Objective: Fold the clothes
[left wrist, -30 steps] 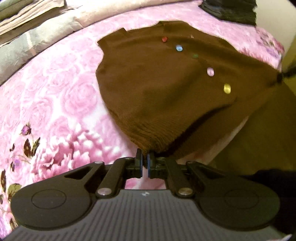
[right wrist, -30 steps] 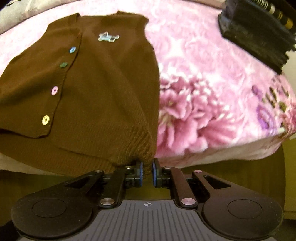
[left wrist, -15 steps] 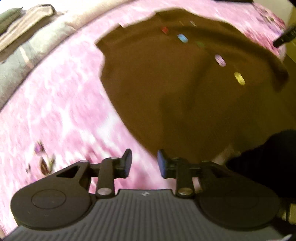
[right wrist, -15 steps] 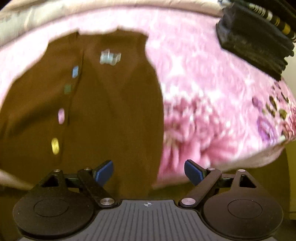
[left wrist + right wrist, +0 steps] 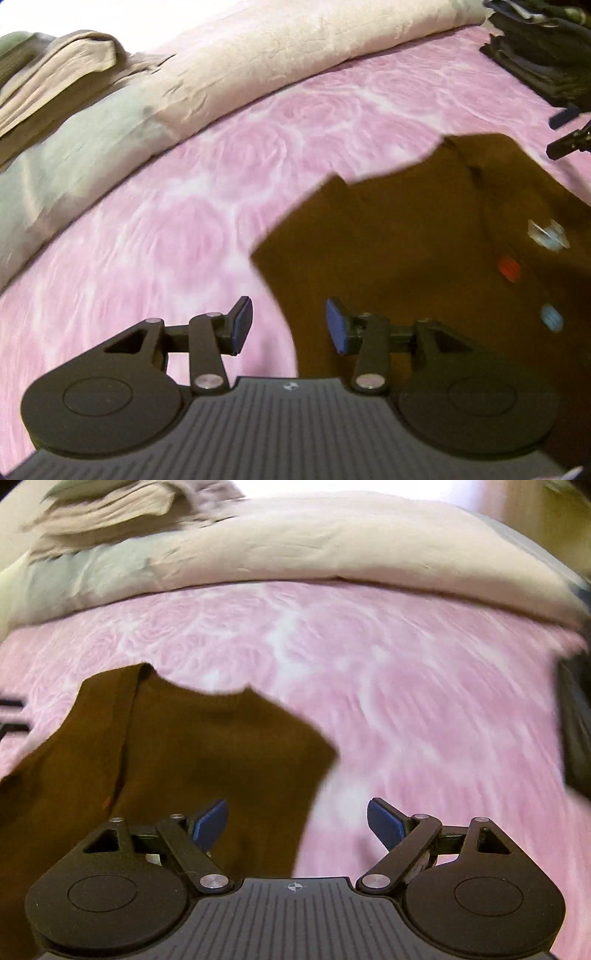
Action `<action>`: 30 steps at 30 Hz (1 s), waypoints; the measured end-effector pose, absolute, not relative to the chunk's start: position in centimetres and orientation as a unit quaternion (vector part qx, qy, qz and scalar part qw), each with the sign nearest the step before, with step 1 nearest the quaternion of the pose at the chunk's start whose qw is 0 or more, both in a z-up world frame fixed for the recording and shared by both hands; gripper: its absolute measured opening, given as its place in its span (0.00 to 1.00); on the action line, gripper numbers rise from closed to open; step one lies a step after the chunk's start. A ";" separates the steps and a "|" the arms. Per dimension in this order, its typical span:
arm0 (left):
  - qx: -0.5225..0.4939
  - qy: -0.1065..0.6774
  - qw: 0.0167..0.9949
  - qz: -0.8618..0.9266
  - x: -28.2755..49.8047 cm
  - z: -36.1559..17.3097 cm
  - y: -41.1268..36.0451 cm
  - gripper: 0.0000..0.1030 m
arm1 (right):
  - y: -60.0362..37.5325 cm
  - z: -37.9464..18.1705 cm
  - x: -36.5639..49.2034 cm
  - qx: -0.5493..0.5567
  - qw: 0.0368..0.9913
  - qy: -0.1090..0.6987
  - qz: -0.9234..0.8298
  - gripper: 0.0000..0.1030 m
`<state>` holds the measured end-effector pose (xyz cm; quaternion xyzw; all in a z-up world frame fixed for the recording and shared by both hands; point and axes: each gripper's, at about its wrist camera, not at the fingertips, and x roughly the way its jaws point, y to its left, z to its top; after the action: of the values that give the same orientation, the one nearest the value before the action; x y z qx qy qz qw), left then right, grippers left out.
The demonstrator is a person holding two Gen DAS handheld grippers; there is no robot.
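Vest (image 5: 406, 236) blurred, cut off at frame edges; two buttons (image 5: 509, 268) made out. Left claw (image 5: 289, 325) and right claw (image 5: 295, 821) held wide, nothing gripped. One bed (image 5: 406, 686).

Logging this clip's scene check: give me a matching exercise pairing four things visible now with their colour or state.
Column one:
1. vest
2. blanket
3. left gripper
4. top button

Column two:
A. pink, with a rose pattern
B. red
C. brown, lying flat
D. open, holding nothing

Pairs: 1-C, 2-A, 3-D, 4-B. The vest lies spread on the blanket; the left gripper's jaws stand apart over the vest's edge.
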<state>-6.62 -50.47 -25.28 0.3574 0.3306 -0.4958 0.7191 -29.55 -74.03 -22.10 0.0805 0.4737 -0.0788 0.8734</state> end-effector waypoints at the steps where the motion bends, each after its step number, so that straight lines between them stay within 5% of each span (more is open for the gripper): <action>1: 0.359 0.330 0.717 -0.497 -5.7 -25.9 -51.9 0.38 | -75.1 -22.7 -27.9 0.072 0.875 0.474 -0.062 0.78; 3: 0.364 0.335 0.711 -0.501 -3.7 -27.4 -54.9 0.38 | -76.8 -24.2 -25.5 0.066 0.872 0.484 -0.028 0.64; 8: 0.398 0.410 0.629 -0.526 -1.3 -30.8 -59.7 0.37 | -78.0 -27.3 -22.0 0.045 0.849 0.525 0.046 0.64; 10: 0.415 0.404 0.608 -0.542 -1.7 -31.0 -60.2 0.26 | -77.7 -27.7 -21.7 0.029 0.844 0.533 0.062 0.48; 11: 0.421 0.402 0.599 -0.549 -2.0 -30.9 -60.4 0.08 | -77.8 -27.7 -21.6 0.032 0.841 0.536 0.067 0.19; 12: 0.426 0.396 0.598 -0.551 -2.3 -30.5 -60.4 0.05 | -77.9 -27.4 -21.6 0.042 0.839 0.538 0.071 0.08; 19: 0.401 0.349 0.667 -0.521 -1.1 -26.6 -59.7 0.02 | -77.1 -22.3 -18.8 -0.025 0.869 0.490 0.063 0.00; 23: 0.396 0.347 0.695 -0.490 0.5 -26.9 -59.9 0.03 | -77.4 -21.6 -16.1 -0.036 0.884 0.464 0.051 0.00; 28: 0.382 0.362 0.714 -0.463 0.1 -27.2 -57.9 0.22 | -76.7 -23.2 -16.1 -0.020 0.879 0.476 0.008 0.04; 29: 0.380 0.362 0.714 -0.463 -0.2 -26.9 -57.0 0.25 | -76.3 -23.2 -16.8 -0.022 0.878 0.477 0.004 0.30; 30: 0.380 0.361 0.713 -0.465 -0.7 -26.6 -56.0 0.26 | -76.0 -23.1 -17.7 -0.017 0.880 0.475 -0.001 0.68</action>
<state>-0.71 -56.02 -26.55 0.3796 0.3611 -0.4653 0.7134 -17.66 -75.95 -23.10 -0.0169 0.4746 -0.0005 0.8800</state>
